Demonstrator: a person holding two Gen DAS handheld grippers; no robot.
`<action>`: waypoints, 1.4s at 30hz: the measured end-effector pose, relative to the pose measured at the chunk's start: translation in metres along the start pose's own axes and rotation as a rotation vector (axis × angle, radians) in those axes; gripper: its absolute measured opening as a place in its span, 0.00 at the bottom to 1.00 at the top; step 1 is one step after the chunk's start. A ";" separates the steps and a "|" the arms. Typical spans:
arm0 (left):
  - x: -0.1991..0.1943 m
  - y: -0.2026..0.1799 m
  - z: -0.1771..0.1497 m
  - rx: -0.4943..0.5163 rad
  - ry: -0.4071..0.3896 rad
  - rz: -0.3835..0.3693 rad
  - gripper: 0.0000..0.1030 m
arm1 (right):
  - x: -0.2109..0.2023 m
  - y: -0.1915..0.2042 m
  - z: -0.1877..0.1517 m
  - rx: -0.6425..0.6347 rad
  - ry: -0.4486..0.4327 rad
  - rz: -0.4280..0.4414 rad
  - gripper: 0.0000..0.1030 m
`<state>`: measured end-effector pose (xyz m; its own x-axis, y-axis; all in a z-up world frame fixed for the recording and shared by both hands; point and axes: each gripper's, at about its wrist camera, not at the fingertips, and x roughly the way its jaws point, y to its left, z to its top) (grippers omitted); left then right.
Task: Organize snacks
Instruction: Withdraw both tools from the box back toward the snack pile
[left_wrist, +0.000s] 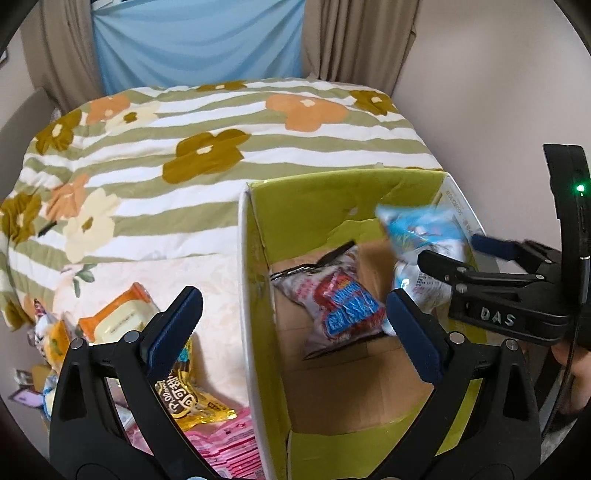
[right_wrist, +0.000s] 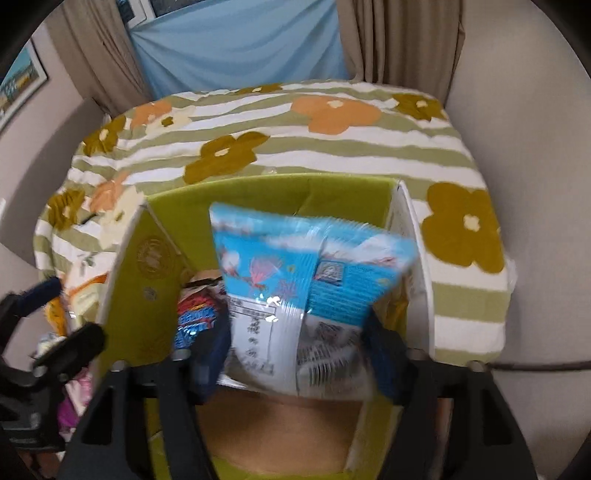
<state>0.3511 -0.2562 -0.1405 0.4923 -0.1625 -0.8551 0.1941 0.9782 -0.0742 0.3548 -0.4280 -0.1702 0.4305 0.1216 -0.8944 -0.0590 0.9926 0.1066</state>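
My left wrist camera sits behind its own gripper (left_wrist: 291, 325) and looks steeply down and forward, close over the near left wall of the green cardboard box (left_wrist: 255, 295). It takes in the box floor on the right and the snack packets (left_wrist: 192, 398) lying outside on the left. My right wrist camera rides further right, directly above the box (right_wrist: 155, 258), also tilted down, so near that a blue packet (right_wrist: 295, 269) fills the middle. Both views share the box interior, the red-and-blue packet (left_wrist: 343, 306) (right_wrist: 195, 317), the flowered quilt (left_wrist: 184, 155) (right_wrist: 258, 147) beyond, and the far blue curtain (left_wrist: 199, 40) (right_wrist: 240, 40). Each view catches the other gripper at its edge: the right gripper (left_wrist: 461, 258) and the left gripper (right_wrist: 62, 317).
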 end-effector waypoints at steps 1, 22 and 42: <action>0.000 0.000 0.000 0.001 0.001 0.002 0.96 | -0.001 0.000 -0.001 -0.007 -0.028 -0.003 0.96; -0.053 -0.017 -0.019 0.014 -0.060 0.030 0.96 | -0.072 0.001 -0.034 -0.039 -0.151 0.060 0.99; -0.196 0.114 -0.133 -0.034 -0.160 0.083 0.96 | -0.167 0.100 -0.114 0.026 -0.280 0.116 0.99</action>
<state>0.1644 -0.0954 -0.0497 0.6344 -0.0970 -0.7669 0.1198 0.9924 -0.0264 0.1739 -0.3496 -0.0600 0.6542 0.2281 -0.7210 -0.1011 0.9712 0.2155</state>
